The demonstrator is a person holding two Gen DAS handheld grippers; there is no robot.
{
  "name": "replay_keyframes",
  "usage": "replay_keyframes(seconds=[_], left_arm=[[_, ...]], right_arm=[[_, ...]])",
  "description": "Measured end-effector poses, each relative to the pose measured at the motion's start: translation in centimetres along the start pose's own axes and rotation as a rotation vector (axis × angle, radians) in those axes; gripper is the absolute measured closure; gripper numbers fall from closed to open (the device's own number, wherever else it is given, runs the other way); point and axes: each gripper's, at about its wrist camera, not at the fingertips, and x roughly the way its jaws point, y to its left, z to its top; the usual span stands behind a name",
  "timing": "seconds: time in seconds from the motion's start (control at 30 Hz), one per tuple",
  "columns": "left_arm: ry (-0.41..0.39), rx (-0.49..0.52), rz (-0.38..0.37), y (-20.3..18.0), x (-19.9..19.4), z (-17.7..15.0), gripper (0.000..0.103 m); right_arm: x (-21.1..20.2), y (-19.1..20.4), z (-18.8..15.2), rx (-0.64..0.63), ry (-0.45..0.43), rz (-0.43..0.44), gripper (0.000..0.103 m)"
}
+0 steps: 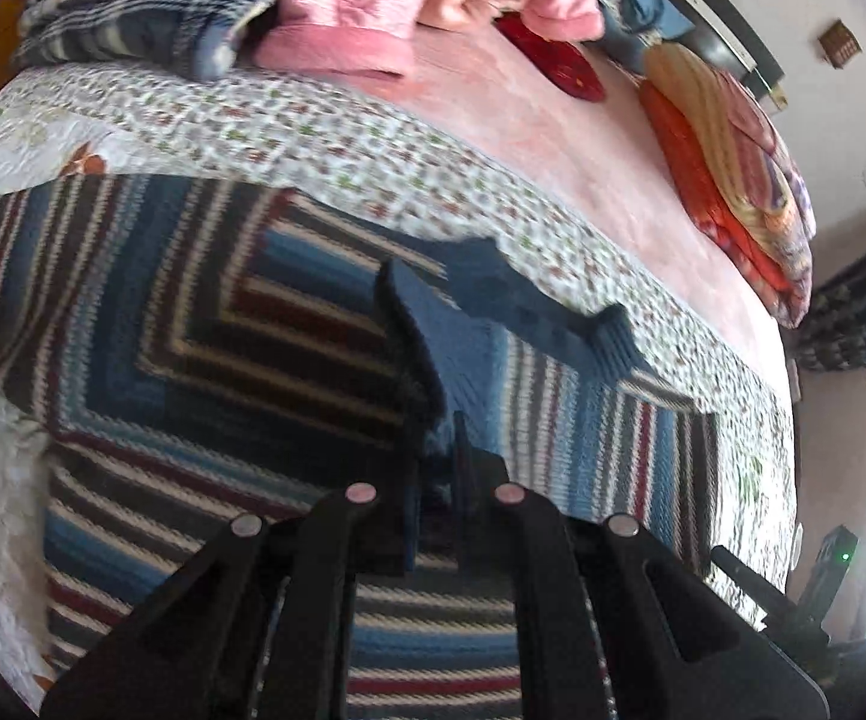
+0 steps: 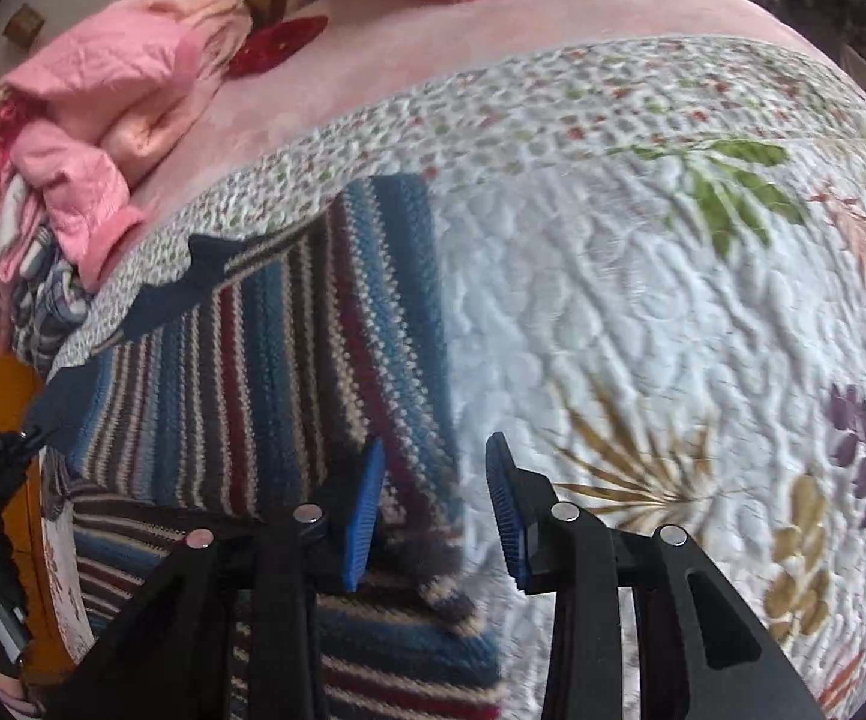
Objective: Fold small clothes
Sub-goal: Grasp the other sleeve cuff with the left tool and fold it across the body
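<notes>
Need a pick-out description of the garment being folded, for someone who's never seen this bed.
Start at the white floral quilt that covers the near part of the bed. The striped knit sweater lies on it, under both grippers. Unlike the pink clothes and the plaid garment heaped farther back, it is spread out, with narrow blue, maroon, cream and dark stripes and a navy collar.

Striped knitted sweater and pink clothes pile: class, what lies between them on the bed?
In the right wrist view, only a band of the floral quilt separates the striped sweater from the pink clothes pile.
</notes>
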Motion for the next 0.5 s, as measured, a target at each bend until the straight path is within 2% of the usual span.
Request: replay_keyframes(seconds=[0.2,0.3,0.43,0.47,0.5], left_arm=[[0.064,-0.029,0.055,2.6,3.3,-0.5,0.096],[0.089,-0.032,0.078,3.8,4.9,-1.1,0.095],[0.084,-0.033,0.079,4.7,4.6,-1.4,0.080],[0.078,-0.028,0.096,4.9,4.0,-1.3,0.074],[0.063,-0.025,0.116,5.1,3.1,-1.2,0.073]], right_arm=[[2.4,0.9,-0.3,-0.015,0.033,-0.048,0.065],[3.1,0.7,-0.6,-0.007,0.038,-0.081,0.054],[3.8,0.9,-0.7,-0.024,0.038,-0.088,0.050],[3.7,1.0,-0.6,-0.030,0.039,-0.092,0.050],[3.4,1.1,-0.5,-0.034,0.040,-0.095,0.050]])
